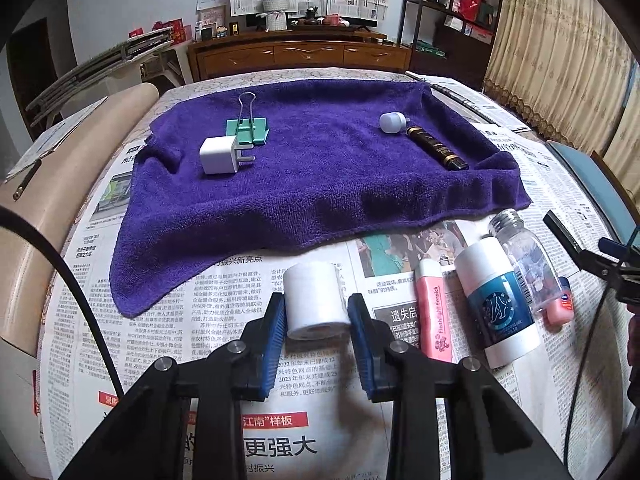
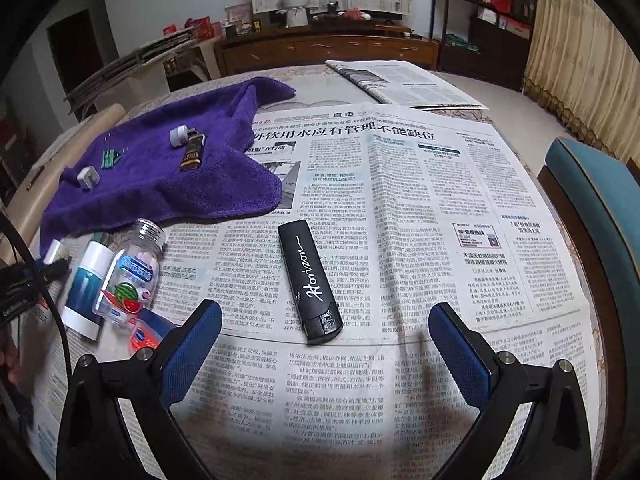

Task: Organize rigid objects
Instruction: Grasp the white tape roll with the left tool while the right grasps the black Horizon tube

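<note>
The left gripper (image 1: 318,312) has its blue fingers (image 1: 276,320) pinching a white roll of tape (image 1: 316,300), which stands on the newspaper (image 1: 224,292) that covers the desk, just off the near edge of the purple towel (image 1: 320,184). On the towel, toward its left side, a white charger plug (image 1: 220,155) lies touching a green binder clip (image 1: 248,128); toward its right side a small white round night light (image 1: 391,122) lies just beside a black-and-gold tube (image 1: 436,148). Beside the roll, on the paper, lie a pink flashlight-shaped case (image 1: 434,312), a white-and-blue stick container (image 1: 496,300), a clear candy bottle (image 1: 524,256) and a pink lip-balm tube (image 1: 560,312), all close together in a row.

The right gripper (image 2: 325,338) has its fingers (image 2: 192,344) spread wide apart, empty, above the newspaper (image 2: 440,200). A black "Horizon" case (image 2: 310,280) lies flat on the paper just ahead of the gap between them, touching neither finger.
</note>
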`<state>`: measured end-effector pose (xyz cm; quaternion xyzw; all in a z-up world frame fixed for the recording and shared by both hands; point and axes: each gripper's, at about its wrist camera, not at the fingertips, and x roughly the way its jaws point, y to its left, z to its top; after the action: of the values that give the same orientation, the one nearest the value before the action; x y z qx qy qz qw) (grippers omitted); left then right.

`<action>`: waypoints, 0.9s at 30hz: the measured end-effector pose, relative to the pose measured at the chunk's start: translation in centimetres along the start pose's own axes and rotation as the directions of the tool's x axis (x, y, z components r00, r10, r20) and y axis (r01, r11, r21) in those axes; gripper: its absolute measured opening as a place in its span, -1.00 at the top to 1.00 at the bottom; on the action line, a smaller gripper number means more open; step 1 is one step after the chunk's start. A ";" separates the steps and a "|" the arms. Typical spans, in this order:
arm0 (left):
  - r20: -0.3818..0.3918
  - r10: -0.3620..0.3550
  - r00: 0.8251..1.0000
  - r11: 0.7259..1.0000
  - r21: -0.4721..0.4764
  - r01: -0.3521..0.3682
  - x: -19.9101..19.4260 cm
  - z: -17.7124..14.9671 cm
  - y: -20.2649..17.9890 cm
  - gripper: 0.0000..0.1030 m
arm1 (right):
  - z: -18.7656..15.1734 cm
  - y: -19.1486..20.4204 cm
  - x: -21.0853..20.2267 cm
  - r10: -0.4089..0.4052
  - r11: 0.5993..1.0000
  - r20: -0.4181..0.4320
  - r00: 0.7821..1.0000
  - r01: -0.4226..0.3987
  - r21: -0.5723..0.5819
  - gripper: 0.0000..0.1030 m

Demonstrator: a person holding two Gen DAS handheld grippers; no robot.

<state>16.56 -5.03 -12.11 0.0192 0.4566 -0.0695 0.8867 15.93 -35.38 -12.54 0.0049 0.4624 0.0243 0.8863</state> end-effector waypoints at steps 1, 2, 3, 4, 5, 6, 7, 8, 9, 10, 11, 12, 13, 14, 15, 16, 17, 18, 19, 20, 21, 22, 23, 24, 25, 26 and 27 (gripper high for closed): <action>0.001 -0.001 1.000 1.000 -0.001 0.001 0.0 0.1 0.0 0.41 | 0.1 0.1 0.3 0.010 1.000 -0.007 1.000 -0.010 -0.010 -0.85; 0.002 -0.002 1.000 1.000 -0.002 0.002 0.0 0.1 0.1 0.41 | 0.1 0.1 0.7 0.019 1.000 -0.012 1.000 -0.019 -0.017 -0.78; 0.002 -0.002 1.000 1.000 -0.003 0.002 0.0 0.1 0.1 0.41 | 0.2 0.1 1.0 0.025 0.999 -0.018 1.000 -0.025 -0.020 -0.60; 0.001 -0.004 1.000 1.000 -0.003 0.004 0.0 0.2 0.2 0.41 | 0.3 0.1 1.2 0.030 0.999 -0.021 0.999 -0.030 -0.021 -0.44; 0.001 -0.004 1.000 1.000 -0.003 0.004 0.0 0.3 0.2 0.41 | 0.3 0.2 1.4 0.023 0.999 -0.014 1.000 -0.024 -0.030 -0.44; 0.002 -0.003 1.000 1.000 -0.003 0.003 0.0 0.3 0.3 0.41 | 0.3 0.3 1.4 0.020 0.999 -0.008 1.000 -0.021 -0.041 -0.42; 0.003 -0.003 1.000 1.000 -0.004 0.003 0.0 0.4 0.4 0.41 | 0.3 0.5 1.5 0.015 0.998 -0.003 1.000 -0.015 -0.055 -0.42; 0.003 -0.003 1.000 1.000 -0.005 0.003 0.0 0.4 0.5 0.41 | 0.3 0.6 1.6 0.009 0.998 0.000 1.000 -0.009 -0.065 -0.41; 0.004 -0.003 1.000 1.000 -0.008 0.003 0.0 0.5 0.6 0.41 | 0.3 0.8 1.6 0.005 0.997 0.004 1.000 -0.005 -0.078 -0.36; 0.003 -0.004 1.000 1.000 -0.011 0.004 0.1 0.5 0.7 0.41 | 0.4 1.0 1.6 0.015 0.996 0.006 1.000 -0.014 -0.091 -0.26; 0.002 -0.005 1.000 1.000 -0.013 0.005 0.1 0.5 0.8 0.41 | 0.5 1.2 1.6 0.017 0.995 0.004 1.000 -0.017 -0.098 -0.22; 0.001 -0.006 1.000 1.000 -0.013 0.006 0.1 0.5 0.9 0.41 | 0.6 1.3 1.6 0.019 0.994 0.003 1.000 -0.019 -0.106 -0.14; 0.000 -0.007 1.000 1.000 -0.014 0.007 0.2 0.5 0.9 0.41 | 0.7 1.4 1.7 0.022 0.993 0.002 1.000 -0.021 -0.113 -0.07; 0.001 -0.009 1.000 1.000 -0.016 0.009 0.2 0.5 1.0 0.41 | 0.8 1.5 1.7 0.021 0.993 0.002 1.000 -0.021 -0.114 -0.03; 0.000 -0.011 1.000 1.000 -0.016 0.011 0.2 0.5 1.0 0.41 | 0.9 1.4 1.7 0.021 0.993 0.002 1.000 -0.021 -0.113 0.05; -0.001 -0.012 1.000 1.000 -0.015 0.011 0.2 0.5 1.0 0.41 | 0.9 1.2 1.6 0.018 0.994 0.003 1.000 -0.018 -0.107 0.15; -0.002 -0.012 1.000 1.000 -0.015 0.012 0.2 0.5 1.0 0.41 | 0.9 1.1 1.6 0.016 0.994 0.004 1.000 -0.015 -0.104 0.20; -0.002 -0.014 1.000 1.000 -0.015 0.014 0.2 0.5 1.1 0.41 | 0.9 1.0 1.6 0.013 0.995 0.005 1.000 -0.013 -0.102 0.29; -0.002 -0.016 1.000 1.000 -0.016 0.016 0.1 0.5 1.1 0.41 | 0.9 0.9 1.5 0.013 0.994 0.005 1.000 -0.013 -0.104 0.39; -0.001 -0.017 1.000 1.000 -0.016 0.017 0.1 0.5 1.1 0.41 | 0.9 0.8 1.5 0.015 0.994 0.004 1.000 -0.014 -0.106 0.43; 0.000 -0.018 1.000 1.000 -0.016 0.018 0.1 0.5 1.1 0.41 | 0.8 0.8 1.5 0.016 0.995 0.004 1.000 -0.015 -0.103 0.53; 0.001 -0.019 1.000 1.000 -0.017 0.019 0.0 0.5 1.1 0.41 | 0.7 0.8 1.5 0.011 0.995 0.007 1.000 -0.010 -0.103 0.53; 0.002 -0.021 1.000 1.000 -0.018 0.021 0.0 0.6 1.2 0.41 | 0.7 1.0 1.4 0.001 0.994 0.011 1.000 0.000 -0.109 0.54; 0.003 -0.022 1.000 1.000 -0.019 0.022 -0.1 0.6 1.2 0.41 | 0.6 1.2 1.4 -0.007 0.993 0.014 1.000 0.009 -0.118 0.56; 0.004 -0.023 1.000 1.000 -0.020 0.023 -0.2 0.6 1.2 0.41 | 0.6 1.4 1.4 -0.014 0.992 0.019 1.000 0.016 -0.124 0.57; 0.004 -0.024 1.000 1.000 -0.020 0.024 -0.2 0.6 1.2 0.41 | 0.6 1.3 1.4 -0.013 0.993 0.018 1.000 0.015 -0.120 0.57; 0.004 -0.024 1.000 1.000 -0.020 0.024 -0.2 0.6 1.2 0.41 | 0.6 1.2 1.3 -0.007 0.993 0.014 1.000 0.009 -0.115 0.56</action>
<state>17.12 -3.84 -11.60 0.0047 0.4558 -0.0757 0.8869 17.12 -34.13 -13.26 -0.0478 0.4543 0.0474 0.8883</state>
